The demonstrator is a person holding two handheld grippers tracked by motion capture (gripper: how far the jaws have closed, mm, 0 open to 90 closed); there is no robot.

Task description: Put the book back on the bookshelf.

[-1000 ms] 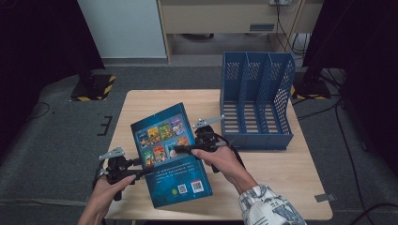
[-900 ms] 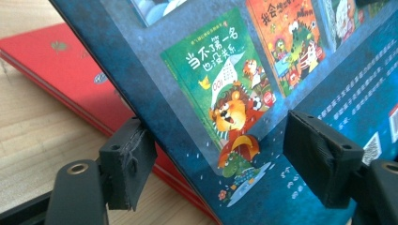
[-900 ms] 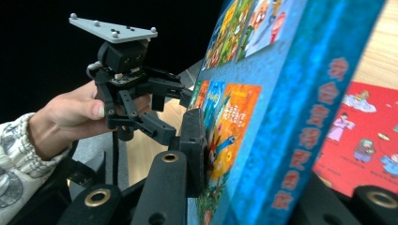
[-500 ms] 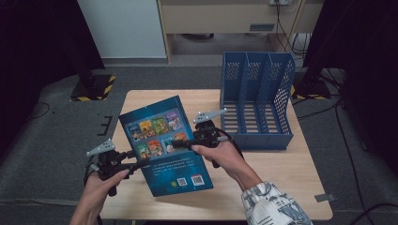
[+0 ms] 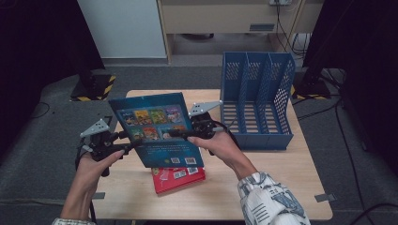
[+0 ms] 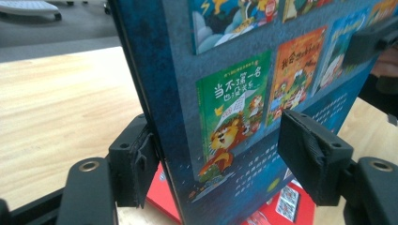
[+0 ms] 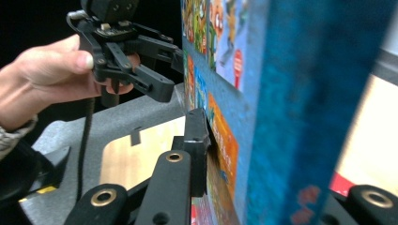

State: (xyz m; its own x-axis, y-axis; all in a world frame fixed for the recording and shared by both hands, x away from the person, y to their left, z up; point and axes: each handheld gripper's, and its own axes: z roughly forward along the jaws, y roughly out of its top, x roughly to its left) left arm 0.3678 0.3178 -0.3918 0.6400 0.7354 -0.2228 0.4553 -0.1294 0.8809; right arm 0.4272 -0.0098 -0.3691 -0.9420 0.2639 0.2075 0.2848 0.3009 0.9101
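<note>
Left of the one blue file rack (image 5: 256,101) on the table (image 5: 300,173), I hold one blue book (image 5: 157,129) lifted above one red book (image 5: 177,176). My right gripper (image 5: 180,133) clamps its right edge. My left gripper (image 5: 131,143) has been closing around its left edge, one pad touching, the other standing off the cover.

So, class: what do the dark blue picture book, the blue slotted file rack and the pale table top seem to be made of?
Dark blue picture book: glossy printed card, probably, as it stays stiff and flat. Blue slotted file rack: moulded plastic, matt, perforated walls. Pale table top: wood or wood-look laminate, showing grain.
</note>
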